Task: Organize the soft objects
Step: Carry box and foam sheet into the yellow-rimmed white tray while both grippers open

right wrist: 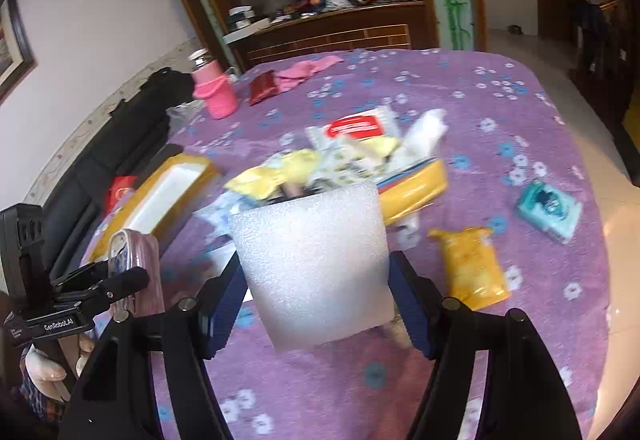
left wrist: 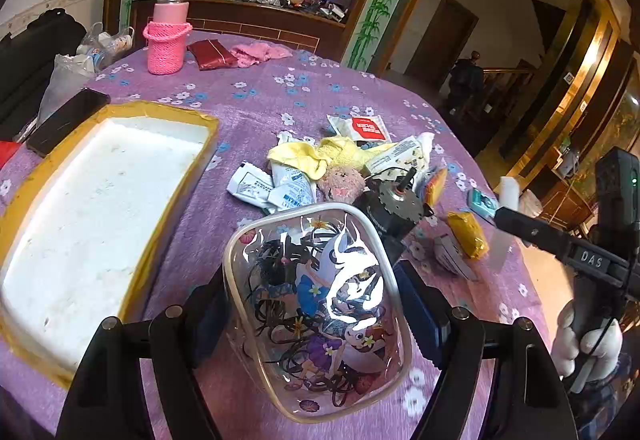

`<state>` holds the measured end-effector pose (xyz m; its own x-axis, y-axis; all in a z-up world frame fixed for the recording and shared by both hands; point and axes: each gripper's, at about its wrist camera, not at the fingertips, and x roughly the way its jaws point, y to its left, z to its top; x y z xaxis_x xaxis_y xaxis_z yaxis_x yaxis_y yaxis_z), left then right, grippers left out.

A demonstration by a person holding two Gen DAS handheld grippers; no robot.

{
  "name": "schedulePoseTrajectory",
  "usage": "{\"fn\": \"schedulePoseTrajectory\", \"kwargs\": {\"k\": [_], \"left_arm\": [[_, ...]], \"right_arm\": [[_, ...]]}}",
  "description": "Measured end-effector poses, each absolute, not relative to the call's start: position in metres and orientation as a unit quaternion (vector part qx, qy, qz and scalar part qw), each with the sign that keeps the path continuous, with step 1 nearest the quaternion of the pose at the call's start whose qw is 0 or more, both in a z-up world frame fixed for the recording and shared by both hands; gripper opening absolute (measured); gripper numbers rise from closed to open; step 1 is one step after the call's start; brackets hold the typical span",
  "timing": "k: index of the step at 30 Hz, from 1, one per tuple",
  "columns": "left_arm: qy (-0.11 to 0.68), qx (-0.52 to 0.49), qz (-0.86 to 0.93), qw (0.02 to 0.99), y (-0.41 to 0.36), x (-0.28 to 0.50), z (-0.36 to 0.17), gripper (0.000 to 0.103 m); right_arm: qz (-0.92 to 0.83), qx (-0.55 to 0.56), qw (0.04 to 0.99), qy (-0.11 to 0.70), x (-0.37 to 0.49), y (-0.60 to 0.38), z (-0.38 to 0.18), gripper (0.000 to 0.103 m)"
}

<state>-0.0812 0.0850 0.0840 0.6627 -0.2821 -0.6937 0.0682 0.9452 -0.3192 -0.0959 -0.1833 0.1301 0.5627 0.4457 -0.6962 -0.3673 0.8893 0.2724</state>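
Observation:
My left gripper [left wrist: 320, 304] is shut on a clear zip pouch [left wrist: 320, 312] full of dark hair ties, held above the purple tablecloth. My right gripper [right wrist: 316, 280] is shut on a white foam sheet [right wrist: 316, 264]; this view is blurred. A pile of soft things lies mid-table: a yellow cloth [left wrist: 308, 155], a small plush toy [left wrist: 342, 183], white sachets [left wrist: 272, 191] and a red-labelled packet [left wrist: 368, 127]. The white foam box [left wrist: 96, 207] with yellow taped rim sits at the left, open. The pouch also shows at the left in the right wrist view [right wrist: 136, 272].
A pink bottle in a knitted sleeve [left wrist: 166, 35], a dark red pouch [left wrist: 210, 55] and a pink cloth [left wrist: 260, 53] stand at the far side. A yellow packet [right wrist: 472, 272] and a teal tissue pack [right wrist: 548, 209] lie right. A black phone [left wrist: 68, 119] lies beside the box.

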Motion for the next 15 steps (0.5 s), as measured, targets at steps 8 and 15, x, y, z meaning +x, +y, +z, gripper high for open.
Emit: {"fn": "schedulePoseTrajectory", "kwargs": {"k": [8, 15], "left_arm": [[0.384, -0.148, -0.094, 0.906, 0.122, -0.109, 0.099, 0.081], [0.365, -0.15, -0.059, 0.917, 0.171, -0.113, 0.112, 0.081]], "right_arm": [[0.282, 0.054, 0.866, 0.409, -0.114, -0.133, 0.134, 0.069], [0.353, 0.073, 0.832, 0.422, -0.111, -0.067, 0.143, 0.069]]}}
